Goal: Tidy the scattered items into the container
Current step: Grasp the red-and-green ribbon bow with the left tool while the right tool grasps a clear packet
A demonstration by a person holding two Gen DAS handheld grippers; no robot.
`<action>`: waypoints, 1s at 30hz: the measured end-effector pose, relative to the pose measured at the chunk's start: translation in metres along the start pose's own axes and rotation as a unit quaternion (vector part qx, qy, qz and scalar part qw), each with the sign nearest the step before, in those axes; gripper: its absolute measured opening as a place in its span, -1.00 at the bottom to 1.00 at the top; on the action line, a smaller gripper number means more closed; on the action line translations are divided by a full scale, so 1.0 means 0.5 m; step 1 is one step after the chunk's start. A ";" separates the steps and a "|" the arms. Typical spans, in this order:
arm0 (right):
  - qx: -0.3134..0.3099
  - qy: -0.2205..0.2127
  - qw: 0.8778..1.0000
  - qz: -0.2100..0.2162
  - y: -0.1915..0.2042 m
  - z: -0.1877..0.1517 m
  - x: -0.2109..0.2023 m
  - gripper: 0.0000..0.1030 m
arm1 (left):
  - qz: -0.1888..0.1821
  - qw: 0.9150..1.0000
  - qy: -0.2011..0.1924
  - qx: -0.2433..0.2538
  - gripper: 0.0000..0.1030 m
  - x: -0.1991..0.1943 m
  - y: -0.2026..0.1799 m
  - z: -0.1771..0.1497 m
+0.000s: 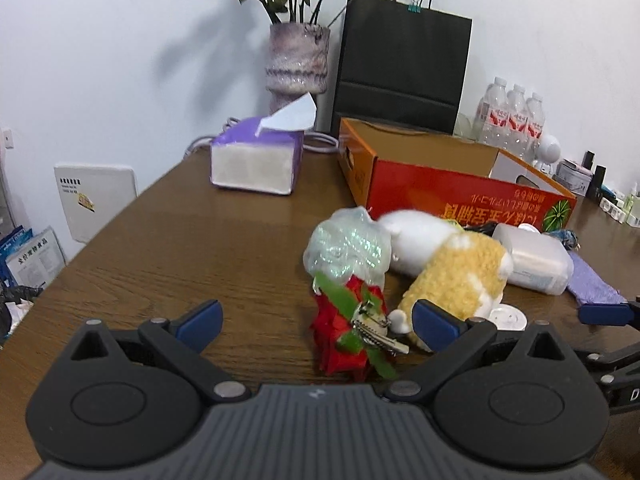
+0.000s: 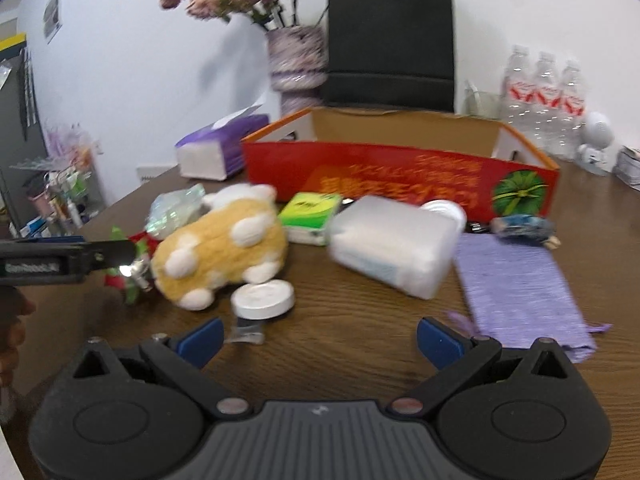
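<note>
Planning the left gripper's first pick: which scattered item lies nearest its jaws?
The red flower hair clip, lying between the open jaws; the yellow plush toy sits farther right.

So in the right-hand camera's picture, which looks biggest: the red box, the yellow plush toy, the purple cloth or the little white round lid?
1. Red box
2. Purple cloth and yellow plush toy: too alike to rank
3. White round lid

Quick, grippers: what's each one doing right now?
Left gripper: open, holding nothing, red flower clip between its fingers.
Right gripper: open, holding nothing.
</note>
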State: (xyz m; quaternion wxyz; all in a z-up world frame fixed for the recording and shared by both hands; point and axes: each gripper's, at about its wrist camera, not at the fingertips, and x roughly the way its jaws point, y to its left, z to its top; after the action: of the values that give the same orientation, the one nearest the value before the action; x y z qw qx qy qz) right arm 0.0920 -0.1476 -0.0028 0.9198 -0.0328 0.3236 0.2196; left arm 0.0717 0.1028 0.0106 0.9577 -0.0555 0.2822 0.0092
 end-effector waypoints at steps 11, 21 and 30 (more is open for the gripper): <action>-0.033 0.007 0.999 0.015 0.068 0.001 0.027 -0.63 | -0.069 0.997 0.010 -0.020 -0.27 0.024 -0.003 0.005; -0.029 -0.022 0.999 0.006 0.040 -0.007 -0.020 -0.81 | -0.073 0.996 -0.018 -0.037 -0.27 -0.026 0.005 0.003; -0.001 -0.024 1.000 0.019 0.006 -0.007 -0.043 -0.47 | -0.079 0.996 -0.018 -0.034 -0.26 -0.033 -0.022 0.001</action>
State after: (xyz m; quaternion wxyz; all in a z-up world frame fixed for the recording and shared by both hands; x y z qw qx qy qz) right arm 0.0738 -0.1538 0.0080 0.9231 -0.0224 0.3013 0.2379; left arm 0.0587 0.0920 0.0211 0.9579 -0.1097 0.2595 -0.0563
